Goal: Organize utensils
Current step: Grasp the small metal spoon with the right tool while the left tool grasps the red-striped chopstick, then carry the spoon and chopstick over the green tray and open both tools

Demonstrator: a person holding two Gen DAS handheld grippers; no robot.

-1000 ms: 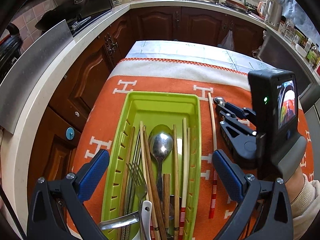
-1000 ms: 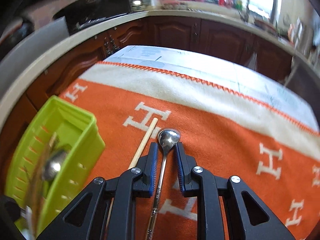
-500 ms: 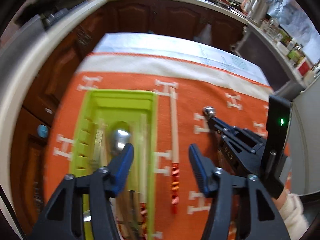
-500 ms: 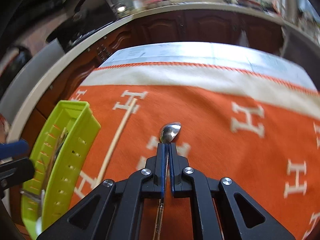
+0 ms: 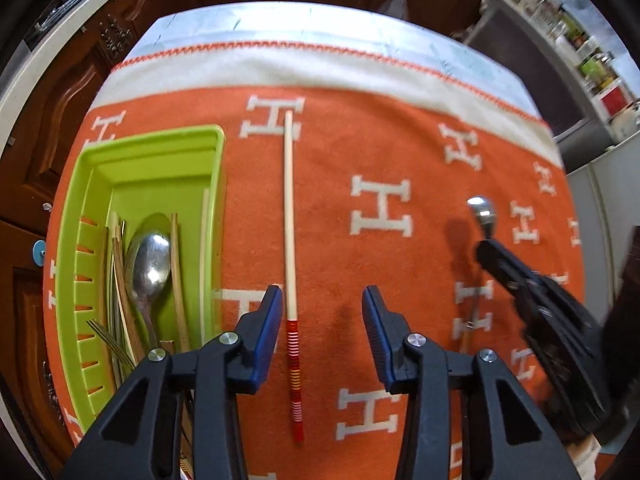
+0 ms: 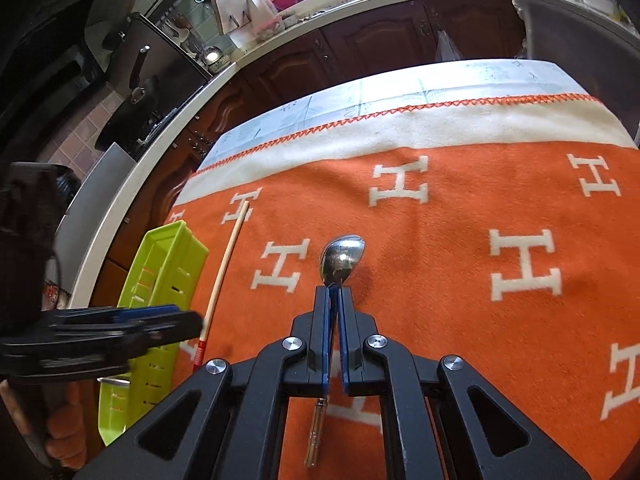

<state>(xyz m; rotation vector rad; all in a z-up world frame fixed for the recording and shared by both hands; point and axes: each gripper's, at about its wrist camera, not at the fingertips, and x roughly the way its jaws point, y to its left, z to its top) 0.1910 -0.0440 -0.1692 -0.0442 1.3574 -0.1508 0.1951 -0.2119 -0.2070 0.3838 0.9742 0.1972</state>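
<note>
Left wrist view: left gripper (image 5: 320, 332) jaws closing around a chopstick (image 5: 289, 216), not yet touching. Right gripper (image 6: 333, 300) clamps a spoon (image 6: 341, 258) clear of the green tray (image 5: 218, 184) edge.

The tabletop (image 5: 320, 20) carries an orange blanket (image 5: 360, 152) with white H marks. On it, a green tray (image 5: 218, 184) sits at left, a single chopstick (image 5: 289, 208) just beside it, apparently not touching

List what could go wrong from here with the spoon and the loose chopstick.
1. The right claw grips the small spoon at its thin neck, the long handle hanging free behind; it may swivel or slip.
2. The left claw is closing with the chopstick near its left pad, not centred; it could roll away.
3. The green tray looks crowded already.
</note>
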